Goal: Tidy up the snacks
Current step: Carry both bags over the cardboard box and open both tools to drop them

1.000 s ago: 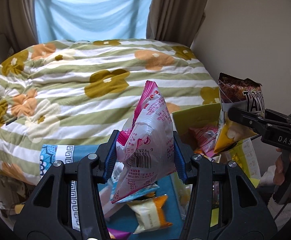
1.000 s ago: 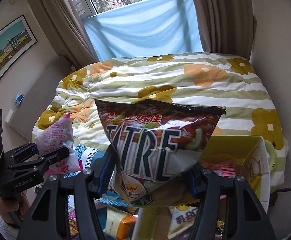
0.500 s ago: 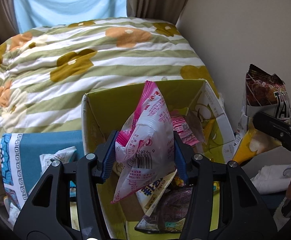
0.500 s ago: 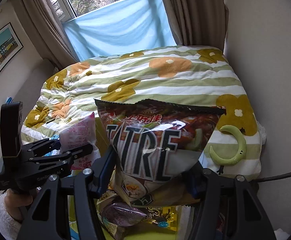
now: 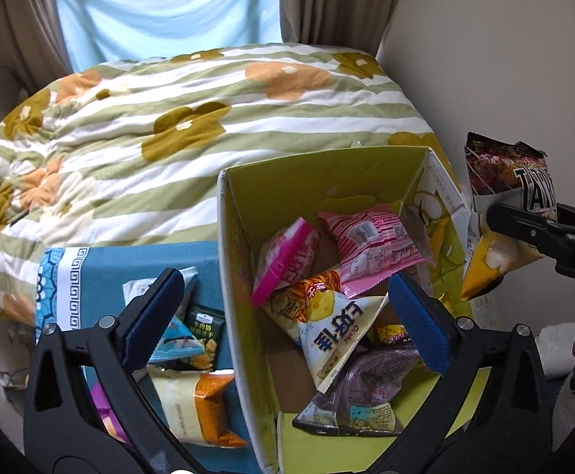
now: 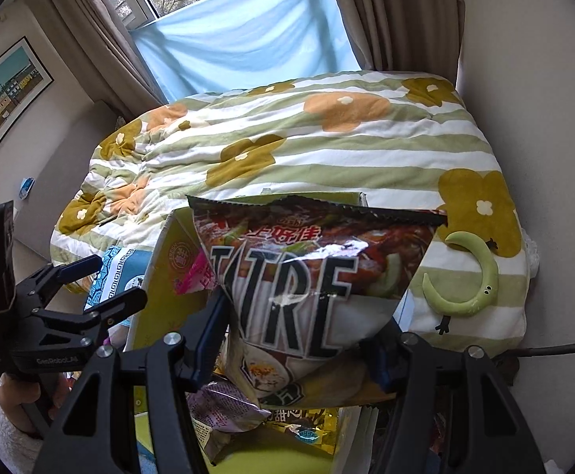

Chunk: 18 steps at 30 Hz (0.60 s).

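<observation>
My left gripper [image 5: 287,318] has its jaws wide apart and holds nothing. It hangs over the left wall of the yellow-green cardboard box [image 5: 319,172]. The box stands at the foot of the bed, by the bed's right corner near the wall.

A pink and white snack pack [image 5: 283,260] lies in the box, leaning on the left wall. Beside it lies a pink striped pack [image 5: 374,243]. Under them sits a white and yellow cheese snack bag [image 5: 327,328], and a purple pack [image 5: 370,387] lies at the near end of the box.

Left of the box is a blue cloth [image 5: 137,264] with more snacks on it: a small dark green pack [image 5: 204,330], a light blue pack [image 5: 177,341] and an orange and cream pack [image 5: 196,407].

My right gripper [image 6: 299,328] has its jaws clenched on a big dark chip bag [image 6: 307,276] with large black letters. The bag stands upright over the right side of the box. In my left view the chip bag [image 5: 508,181] shows past the box's right wall.

A flowered quilt [image 5: 192,118] covers the bed. A green curved plush toy [image 6: 473,276] rests on the quilt near the bed's right edge.
</observation>
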Available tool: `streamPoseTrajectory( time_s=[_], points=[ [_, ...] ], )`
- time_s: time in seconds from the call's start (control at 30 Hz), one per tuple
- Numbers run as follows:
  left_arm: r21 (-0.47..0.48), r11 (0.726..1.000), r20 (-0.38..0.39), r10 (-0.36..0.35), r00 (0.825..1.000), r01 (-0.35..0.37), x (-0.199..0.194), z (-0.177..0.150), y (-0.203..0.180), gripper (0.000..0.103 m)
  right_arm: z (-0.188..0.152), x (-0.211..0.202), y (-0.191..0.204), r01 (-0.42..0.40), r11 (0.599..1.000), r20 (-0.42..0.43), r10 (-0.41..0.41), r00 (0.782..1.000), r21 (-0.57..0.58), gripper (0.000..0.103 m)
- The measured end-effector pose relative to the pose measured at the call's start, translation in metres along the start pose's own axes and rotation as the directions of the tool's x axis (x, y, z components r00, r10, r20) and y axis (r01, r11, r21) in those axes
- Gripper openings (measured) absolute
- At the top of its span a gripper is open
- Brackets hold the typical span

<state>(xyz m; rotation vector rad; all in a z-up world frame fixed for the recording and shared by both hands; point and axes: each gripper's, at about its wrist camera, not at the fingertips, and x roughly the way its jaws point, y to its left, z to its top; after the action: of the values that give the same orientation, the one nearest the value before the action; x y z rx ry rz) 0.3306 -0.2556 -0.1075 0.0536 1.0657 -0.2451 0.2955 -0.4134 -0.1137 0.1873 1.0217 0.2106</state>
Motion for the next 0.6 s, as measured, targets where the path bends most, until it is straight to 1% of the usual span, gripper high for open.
streamPoseTrajectory(
  time_s=[0.1,0.27,0.37,0.47,0.5,0.53,0.6],
  points=[
    [-0.021,1.0,-0.001,0.003,1.0,-0.003,-0.006,-0.009,0.008,0.102,0.003,0.007,0.008,-0.008,1.0,-0.013,0.008,1.0,-0.012,0.058],
    [-0.045,0.999,-0.009,0.017,1.0,-0.017,-0.009,-0.016,0.022,0.102,0.012,0.031,0.026,-0.01,0.999,-0.055,0.008,0.998,-0.045,0.058],
    [-0.055,0.998,-0.013,0.029,0.999,-0.03,-0.01,-0.02,0.029,0.102,0.014,0.044,0.033,-0.012,0.999,-0.082,0.008,0.997,-0.046,0.058],
    [-0.061,0.998,-0.019,0.034,0.999,-0.035,-0.012,-0.025,0.035,0.102,0.011,0.047,0.036,-0.003,0.999,-0.101,-0.001,0.995,-0.032,0.059],
    [-0.063,0.997,-0.02,0.036,0.999,-0.037,-0.012,-0.027,0.036,0.102,0.008,0.046,0.035,-0.002,1.0,-0.099,0.0,0.995,-0.021,0.06],
    [-0.067,0.997,-0.022,0.036,0.999,-0.037,-0.012,-0.029,0.037,0.102,0.005,0.044,0.033,-0.003,1.0,-0.096,0.003,0.995,-0.007,0.064],
    [-0.072,0.997,-0.028,0.031,0.999,-0.033,-0.013,-0.033,0.038,0.102,-0.002,0.04,0.031,-0.007,1.0,-0.08,0.008,0.997,0.008,0.078]
  ],
)
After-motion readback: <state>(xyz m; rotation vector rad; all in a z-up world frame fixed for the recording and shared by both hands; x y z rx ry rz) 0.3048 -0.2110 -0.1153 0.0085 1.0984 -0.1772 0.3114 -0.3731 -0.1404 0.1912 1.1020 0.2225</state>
